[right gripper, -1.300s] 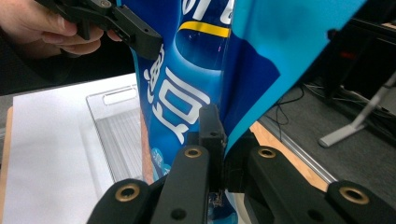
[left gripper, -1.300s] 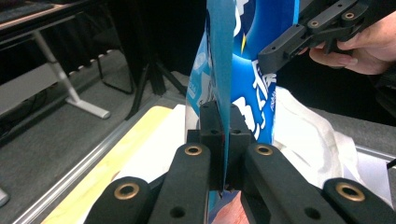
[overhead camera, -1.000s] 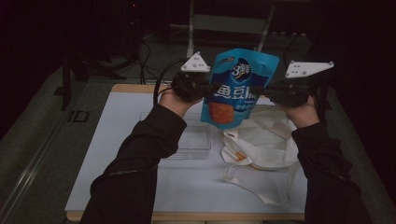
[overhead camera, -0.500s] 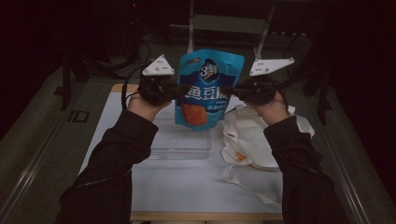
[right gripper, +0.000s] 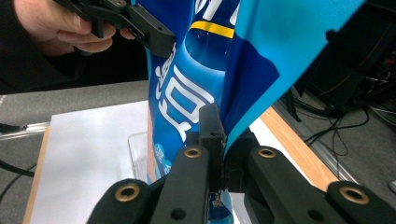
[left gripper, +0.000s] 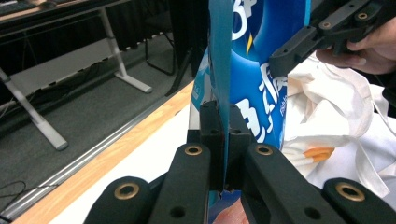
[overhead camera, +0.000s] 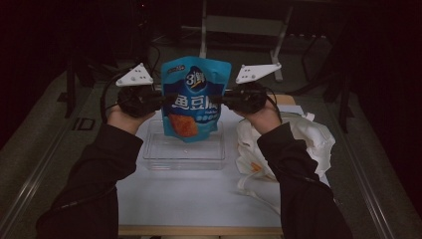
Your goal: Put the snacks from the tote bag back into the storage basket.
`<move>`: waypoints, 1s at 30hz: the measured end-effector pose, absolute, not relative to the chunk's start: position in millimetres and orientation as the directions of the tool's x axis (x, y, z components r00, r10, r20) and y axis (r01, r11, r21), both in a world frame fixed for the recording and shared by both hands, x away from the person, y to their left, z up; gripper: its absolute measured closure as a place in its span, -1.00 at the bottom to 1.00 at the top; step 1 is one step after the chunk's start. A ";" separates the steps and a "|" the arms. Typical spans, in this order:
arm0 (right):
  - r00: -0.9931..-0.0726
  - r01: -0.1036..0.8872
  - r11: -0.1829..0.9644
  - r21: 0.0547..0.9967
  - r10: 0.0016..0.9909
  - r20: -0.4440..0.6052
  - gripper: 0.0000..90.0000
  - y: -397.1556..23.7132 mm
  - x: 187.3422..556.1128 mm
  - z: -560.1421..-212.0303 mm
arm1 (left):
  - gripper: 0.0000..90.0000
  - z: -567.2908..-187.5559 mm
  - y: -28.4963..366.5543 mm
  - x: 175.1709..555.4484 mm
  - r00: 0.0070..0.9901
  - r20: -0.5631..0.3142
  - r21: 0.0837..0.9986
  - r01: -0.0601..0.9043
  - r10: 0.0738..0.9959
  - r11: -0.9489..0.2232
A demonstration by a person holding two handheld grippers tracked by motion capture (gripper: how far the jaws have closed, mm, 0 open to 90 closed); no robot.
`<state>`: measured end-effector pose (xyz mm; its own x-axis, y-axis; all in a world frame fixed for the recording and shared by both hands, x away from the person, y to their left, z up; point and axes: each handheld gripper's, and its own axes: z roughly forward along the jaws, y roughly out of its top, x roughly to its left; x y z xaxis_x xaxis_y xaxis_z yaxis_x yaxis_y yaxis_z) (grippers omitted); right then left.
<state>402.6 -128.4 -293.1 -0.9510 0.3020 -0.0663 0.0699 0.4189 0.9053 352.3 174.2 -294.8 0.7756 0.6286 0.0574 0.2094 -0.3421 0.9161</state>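
1. Starting nearest the camera, both forearms are cut off by the bottom edge of the high view, and the dark sleeves are hard to separate from the shadowed floor.
2. The white table surface (overhead camera: 199,199) lies bare between the sleeves, with its wooden front edge just visible at the bottom; this is the widest open room on the table.
3. A clear plastic tray (overhead camera: 183,152) is seen further in, its rim faint against the white surface; its far wall is partly hidden by the pouch hanging in front of it.
4. A white cloth bag (overhead camera: 293,144) lies crumpled just beside the tray on the right; part of it is covered by the right sleeve, and it reaches almost to the right table edge.
5. The blue snack pouch (overhead camera: 195,99) is held upright in the air above the tray, between the two hands.
6. The left gripper (overhead camera: 157,98) is pressed together on the pouch's left edge; in the left gripper view the jaws are seen pinching the thin side seam.
7. The right gripper (overhead camera: 226,98) is pinched on the opposite edge in the same manner, as confirmed in the right gripper view.
8. Beyond the table, a metal frame and cables are barely made out in the darkness.
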 end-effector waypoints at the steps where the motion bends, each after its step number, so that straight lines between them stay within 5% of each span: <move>1: -0.951 0.072 0.422 0.904 0.302 -0.065 0.98 -125.4 402.4 -294.6 | 1.00 -297.1 177.3 352.4 0.776 0.055 0.916 0.212 0.628 -0.342; 30: -0.955 0.135 0.481 0.866 0.296 -0.016 0.98 -92.9 411.2 -366.8 | 1.00 -376.9 202.3 365.1 0.765 -0.064 0.895 0.328 0.641 -0.302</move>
